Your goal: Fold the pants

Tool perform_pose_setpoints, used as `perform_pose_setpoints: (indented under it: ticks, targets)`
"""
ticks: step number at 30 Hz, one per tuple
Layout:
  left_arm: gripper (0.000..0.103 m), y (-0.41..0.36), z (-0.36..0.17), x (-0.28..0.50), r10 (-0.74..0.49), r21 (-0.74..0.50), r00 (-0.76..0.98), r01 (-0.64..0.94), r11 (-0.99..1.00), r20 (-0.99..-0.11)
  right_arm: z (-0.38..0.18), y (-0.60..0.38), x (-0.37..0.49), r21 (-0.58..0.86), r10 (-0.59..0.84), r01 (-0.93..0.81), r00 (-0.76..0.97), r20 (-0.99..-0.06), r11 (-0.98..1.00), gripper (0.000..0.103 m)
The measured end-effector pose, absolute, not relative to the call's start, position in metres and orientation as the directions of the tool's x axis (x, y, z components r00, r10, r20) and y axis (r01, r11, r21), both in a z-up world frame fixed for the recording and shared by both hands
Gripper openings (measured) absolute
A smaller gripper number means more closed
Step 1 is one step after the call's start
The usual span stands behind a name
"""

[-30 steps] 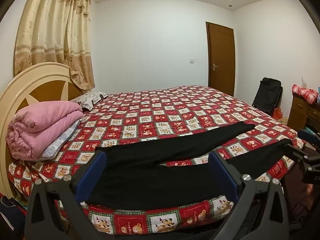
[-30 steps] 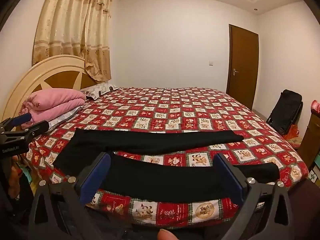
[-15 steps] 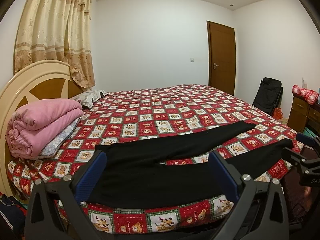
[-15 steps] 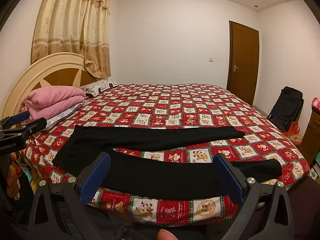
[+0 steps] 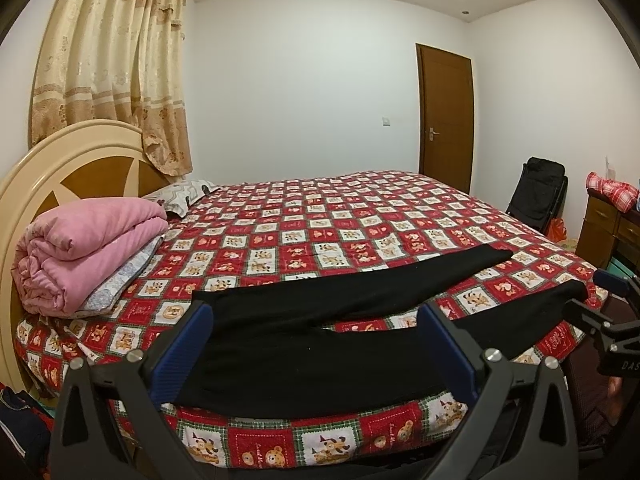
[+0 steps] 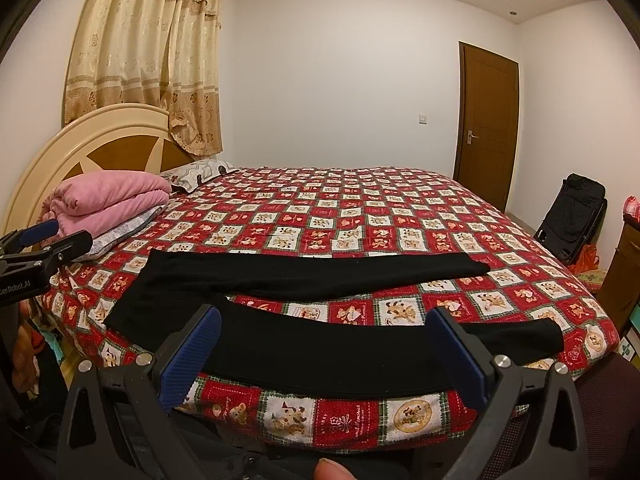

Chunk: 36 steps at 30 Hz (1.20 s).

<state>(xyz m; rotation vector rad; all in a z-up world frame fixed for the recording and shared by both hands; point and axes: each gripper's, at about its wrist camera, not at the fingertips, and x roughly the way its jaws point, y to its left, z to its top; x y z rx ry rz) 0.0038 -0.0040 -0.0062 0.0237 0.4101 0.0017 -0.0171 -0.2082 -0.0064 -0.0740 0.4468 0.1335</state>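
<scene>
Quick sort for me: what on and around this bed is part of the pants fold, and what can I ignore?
Part of the job:
- black pants, spread flat with legs apart near the bed's front edge
- left gripper, open
- right gripper, open

Just lying about:
- pink blanket, folded by the headboard
- pillow
- black bag by the door

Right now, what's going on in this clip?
A person holds a two-finger tool in each hand, both open and empty, at the near edge of the bed. Black pants lie spread flat on the red patterned bedspread, legs apart and unfolded. The left tool faces the waist end; the right tool faces the near leg. Neither touches the fabric, so folding hasn't started.
</scene>
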Motion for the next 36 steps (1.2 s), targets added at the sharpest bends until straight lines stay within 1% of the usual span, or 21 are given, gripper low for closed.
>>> perform_pose_setpoints:
  ticks: [36]
  targets:
    - [0.103,-0.0003,-0.0075,0.0043,0.006,0.021,0.917,0.003,1.0,-0.399,-0.0073,-0.2073,-0.0174,-0.045,0.112,-0.146,0.892,-0.437,0.988,0.102]
